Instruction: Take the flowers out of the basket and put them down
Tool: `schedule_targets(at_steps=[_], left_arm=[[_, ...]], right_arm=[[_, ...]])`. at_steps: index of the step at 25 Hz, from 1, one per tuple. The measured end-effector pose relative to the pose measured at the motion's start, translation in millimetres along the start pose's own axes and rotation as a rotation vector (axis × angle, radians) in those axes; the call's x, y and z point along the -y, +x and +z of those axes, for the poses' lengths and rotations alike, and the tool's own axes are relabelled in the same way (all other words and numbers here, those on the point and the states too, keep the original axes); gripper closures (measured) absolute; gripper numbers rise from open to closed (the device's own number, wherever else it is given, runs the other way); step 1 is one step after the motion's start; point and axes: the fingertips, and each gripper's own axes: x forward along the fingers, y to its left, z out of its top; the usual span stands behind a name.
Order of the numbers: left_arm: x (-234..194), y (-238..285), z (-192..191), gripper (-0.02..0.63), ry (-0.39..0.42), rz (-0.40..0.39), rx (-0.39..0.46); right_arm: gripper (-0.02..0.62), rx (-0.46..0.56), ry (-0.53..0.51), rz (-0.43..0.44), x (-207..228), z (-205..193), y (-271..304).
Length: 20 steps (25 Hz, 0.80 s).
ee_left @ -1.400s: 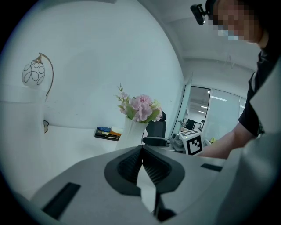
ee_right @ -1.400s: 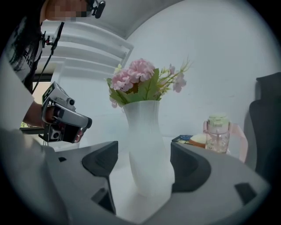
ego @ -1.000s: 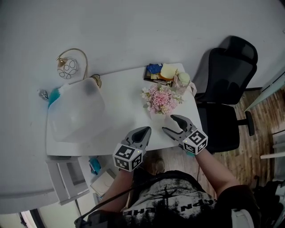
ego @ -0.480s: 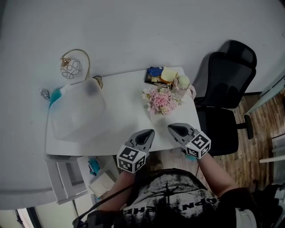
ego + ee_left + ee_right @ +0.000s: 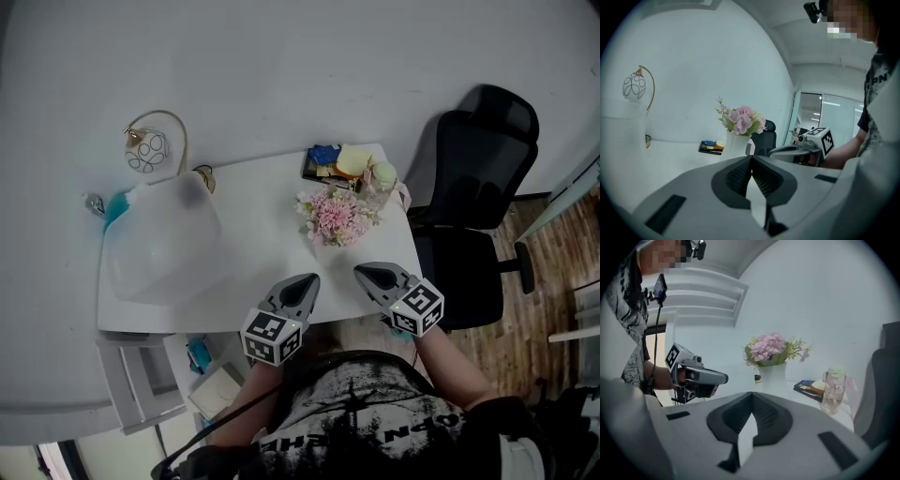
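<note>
A white tabletop (image 5: 253, 220) stands against a plain white wall (image 5: 281, 66). A black office chair (image 5: 478, 178) is on its right, on wood-plank floor (image 5: 525, 319). A white drawer unit (image 5: 141, 375) sits below its left corner.

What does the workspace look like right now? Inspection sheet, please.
Surface: white table, mostly bare in front of the tools.
Job's things: pink flowers upright in a white vase, untouched.
Clutter: tray of small items, clear bottle, lamp, large white container.
Tools: left tool shut, empty; right tool shut, empty; both short of the flowers.
Cables: one dark cable hanging by the person's torso.
Surroundings: black office chair beside the table, wood floor, white wall.
</note>
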Motion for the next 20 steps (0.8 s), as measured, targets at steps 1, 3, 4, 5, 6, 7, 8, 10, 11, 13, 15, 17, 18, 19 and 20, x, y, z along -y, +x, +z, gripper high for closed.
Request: schedule_targets(at_steps=[1, 3, 4, 5, 6, 7, 8, 10, 11, 13, 15, 17, 18, 19, 20], left_arm=[[-1.4, 0.0, 0.0, 0.592, 0.000, 0.004, 0.001], [-3.7, -0.1, -0.2, 0.592, -0.002, 0.010, 0.001], [-4.5, 0.0, -0.2, 0.592, -0.003, 0.012, 0.000], [-5.2, 0.2, -0.3, 0.592, -0.002, 0.014, -0.001], [-5.8, 0.5, -0.4, 0.592, -0.001, 0.015, -0.003], [-6.1, 0.8, -0.7, 0.592, 0.000, 0.016, -0.005], [-6.1, 1.0, -1.2, 0.592, 0.001, 0.016, -0.006], [-5.8, 1.4, -2.4, 0.592, 0.001, 0.014, -0.010], [-5.8, 1.5, -2.9, 0.592, 0.002, 0.013, -0.011], [-6.4, 1.4, -3.1, 0.592, 0.002, 0.013, -0.013], [-7.1, 0.7, -3.0, 0.592, 0.000, 0.014, -0.012], [-7.3, 0.4, -3.1, 0.592, 0.000, 0.015, -0.012], [-7.4, 0.6, -3.1, 0.592, 0.000, 0.015, -0.012], [-7.6, 1.2, -3.0, 0.592, 0.001, 0.014, -0.013], [-7.5, 1.8, -2.8, 0.592, 0.002, 0.013, -0.013]], right_arm=[[0.580, -0.003, 0.009, -0.008, 2.6, -0.6, 0.2], [0.580, -0.015, 0.005, -0.021, 6.1, -2.7, 0.5], [0.581, -0.018, 0.000, -0.024, 7.0, -3.1, 0.7], [0.581, -0.020, -0.005, -0.025, 7.4, -2.9, 1.0], [0.581, -0.020, -0.009, -0.024, 7.4, -2.2, 1.6], [0.581, -0.020, -0.013, -0.022, 6.9, -1.4, 2.4], [0.581, -0.019, -0.016, -0.019, 6.1, -0.9, 3.2], [0.581, -0.019, -0.018, -0.015, 4.4, -0.6, 4.5], [0.581, -0.019, -0.020, -0.014, 4.0, -0.3, 4.9], [0.581, -0.020, -0.027, -0.015, 3.3, 0.9, 5.5], [0.581, -0.021, -0.037, -0.017, 2.6, 2.2, 5.5], [0.581, -0.021, -0.042, -0.020, 2.4, 2.3, 5.1], [0.581, -0.024, -0.045, -0.023, 2.6, 1.5, 5.2], [0.581, -0.029, -0.048, -0.026, 3.0, 0.3, 5.6], [0.581, -0.034, -0.051, -0.029, 3.2, -1.0, 6.1]])
